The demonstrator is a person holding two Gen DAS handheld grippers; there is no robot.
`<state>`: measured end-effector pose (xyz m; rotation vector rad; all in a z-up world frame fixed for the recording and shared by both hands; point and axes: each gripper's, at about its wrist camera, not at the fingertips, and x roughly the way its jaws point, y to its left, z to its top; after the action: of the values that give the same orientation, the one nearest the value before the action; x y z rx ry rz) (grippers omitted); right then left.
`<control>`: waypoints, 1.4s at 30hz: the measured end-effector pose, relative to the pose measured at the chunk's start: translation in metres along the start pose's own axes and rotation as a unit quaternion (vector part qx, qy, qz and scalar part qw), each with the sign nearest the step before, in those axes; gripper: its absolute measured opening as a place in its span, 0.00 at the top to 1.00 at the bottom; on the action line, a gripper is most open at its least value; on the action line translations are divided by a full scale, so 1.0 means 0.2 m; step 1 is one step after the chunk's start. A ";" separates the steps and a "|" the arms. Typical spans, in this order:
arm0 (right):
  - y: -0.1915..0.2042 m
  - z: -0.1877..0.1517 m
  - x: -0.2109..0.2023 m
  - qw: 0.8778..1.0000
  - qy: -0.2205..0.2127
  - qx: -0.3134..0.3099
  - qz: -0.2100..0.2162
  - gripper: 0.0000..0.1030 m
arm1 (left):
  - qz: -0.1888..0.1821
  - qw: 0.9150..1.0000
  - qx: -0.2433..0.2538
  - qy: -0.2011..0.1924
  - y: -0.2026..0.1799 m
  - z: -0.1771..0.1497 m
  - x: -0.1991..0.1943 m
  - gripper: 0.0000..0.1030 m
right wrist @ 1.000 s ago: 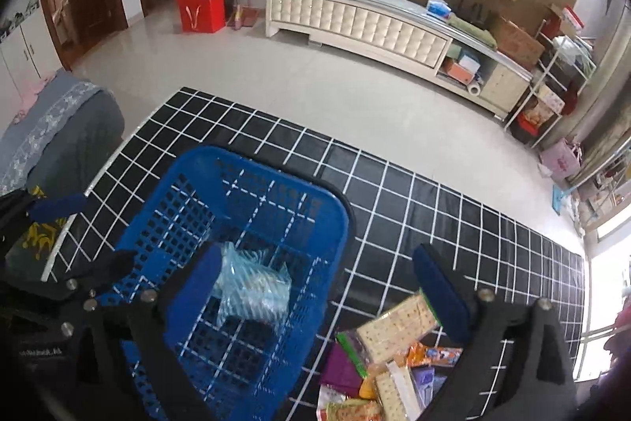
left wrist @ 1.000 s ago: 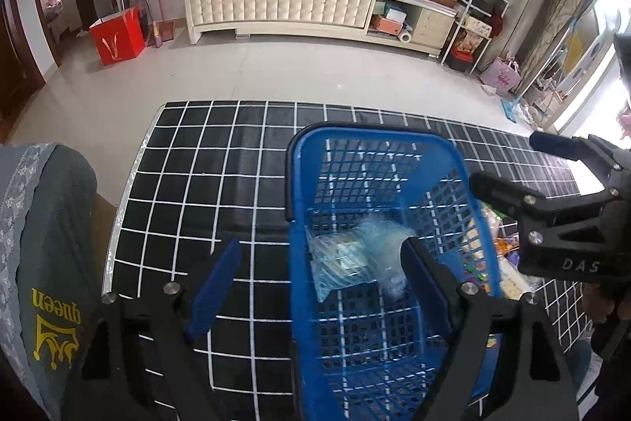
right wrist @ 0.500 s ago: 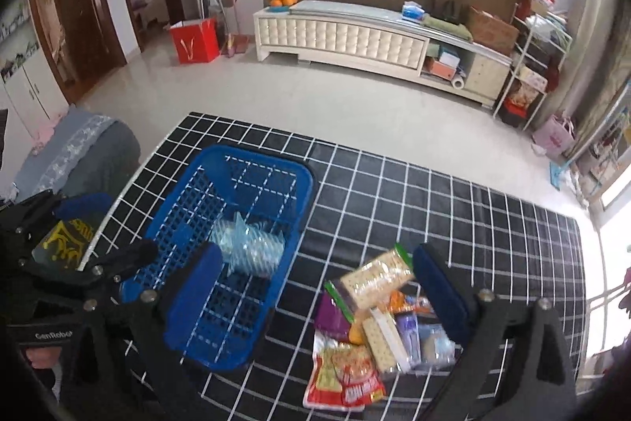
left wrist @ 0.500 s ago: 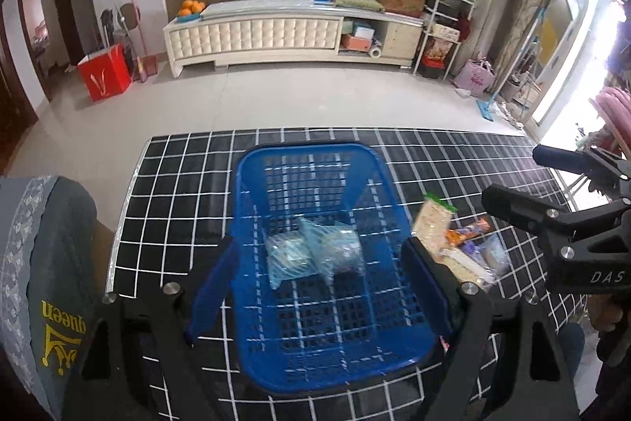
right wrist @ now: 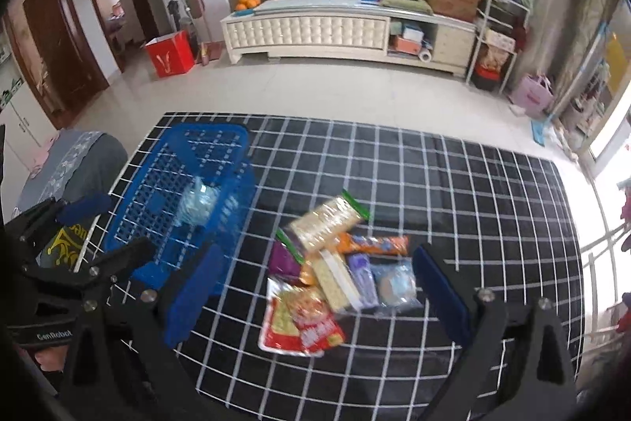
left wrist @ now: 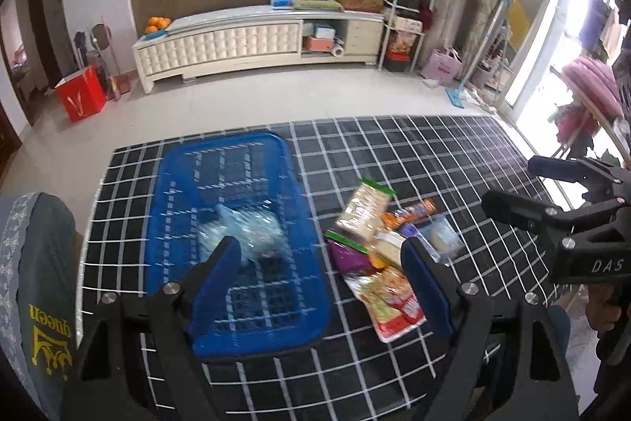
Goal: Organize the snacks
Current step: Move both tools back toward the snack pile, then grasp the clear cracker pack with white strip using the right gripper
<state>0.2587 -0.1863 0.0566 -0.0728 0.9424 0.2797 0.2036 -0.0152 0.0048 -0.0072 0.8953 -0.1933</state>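
A blue mesh basket [left wrist: 311,302] [right wrist: 205,131] stands on the left of the black grid mat, with a clear plastic pack [left wrist: 244,231] [right wrist: 197,200] inside. To its right lies a snack pile [left wrist: 378,243] [right wrist: 335,263]: a cracker packet [right wrist: 327,219], a red bag [right wrist: 303,322], an orange wrapper [right wrist: 374,243] and a purple packet [right wrist: 282,259]. My left gripper [left wrist: 319,255] [right wrist: 106,229] hangs open above the basket's right wall. My right gripper [right wrist: 317,259] [left wrist: 524,188] hovers open over the pile. Neither holds anything.
The black mat with white grid lines [right wrist: 434,184] covers the table. A grey chair cover with yellow lettering [left wrist: 35,283] stands at the left edge. Beyond lie tiled floor, a white cabinet [left wrist: 244,42] and a red bag [left wrist: 81,99].
Both grippers have pulled back and moved right, away from the basket. The snack pile has come into view between the jaws. Both stayed open.
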 end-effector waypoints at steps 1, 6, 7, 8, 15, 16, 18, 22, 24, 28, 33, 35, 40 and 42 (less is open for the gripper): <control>-0.03 -0.02 0.00 1.000 0.003 0.005 0.001 0.04 | -0.002 1.000 0.004 0.003 -0.03 -0.01 0.02 0.21; -0.14 -0.14 0.04 1.000 0.017 0.000 0.005 0.04 | -0.013 1.000 0.014 0.016 -0.18 -0.10 0.10 0.21; -0.16 -0.16 0.04 1.000 0.017 -0.004 0.003 0.04 | -0.014 1.000 0.014 0.020 -0.21 -0.13 0.12 0.21; -0.17 -0.19 0.06 1.000 0.019 -0.009 0.002 0.04 | -0.014 1.000 0.012 0.022 -0.22 -0.14 0.13 0.21; -0.23 -0.38 0.17 0.999 0.033 -0.034 0.024 0.20 | -0.002 1.000 -0.020 0.018 -0.32 -0.33 0.19 0.21; -0.23 -0.39 0.19 0.998 0.033 -0.038 0.023 0.21 | 0.002 1.000 -0.026 0.017 -0.33 -0.35 0.19 0.21; -0.25 -0.43 0.25 0.998 0.039 -0.047 0.029 0.22 | 0.017 0.999 -0.037 0.017 -0.35 -0.40 0.22 0.21; -0.25 -0.48 0.38 0.996 0.050 -0.057 0.046 0.23 | 0.027 0.997 -0.063 0.019 -0.35 -0.49 0.27 0.21; -0.23 -0.49 0.45 0.995 0.060 -0.068 0.050 0.23 | 0.040 0.997 -0.064 0.026 -0.36 -0.52 0.32 0.21; -0.21 -0.51 0.58 0.992 0.073 -0.096 0.041 0.23 | 0.058 0.995 -0.073 0.031 -0.37 -0.56 0.40 0.21; -0.21 -0.47 0.73 0.988 0.090 -0.115 0.045 0.27 | 0.070 0.994 -0.071 0.046 -0.37 -0.59 0.48 0.21; -0.20 -0.46 0.79 0.986 0.099 -0.129 0.041 0.31 | 0.068 0.994 -0.075 0.050 -0.36 -0.60 0.50 0.21; -0.18 -0.43 0.89 0.981 0.121 -0.145 0.044 0.32 | 0.060 0.993 -0.077 0.060 -0.34 -0.60 0.55 0.21; -0.16 -0.42 0.91 0.980 0.117 -0.156 0.044 0.32 | 0.065 0.993 -0.074 0.060 -0.35 -0.59 0.56 0.21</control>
<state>0.3017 -0.1955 -0.1418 -0.3593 1.1300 0.5091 0.1693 -0.0940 -0.1507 -0.0760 1.0256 -0.0045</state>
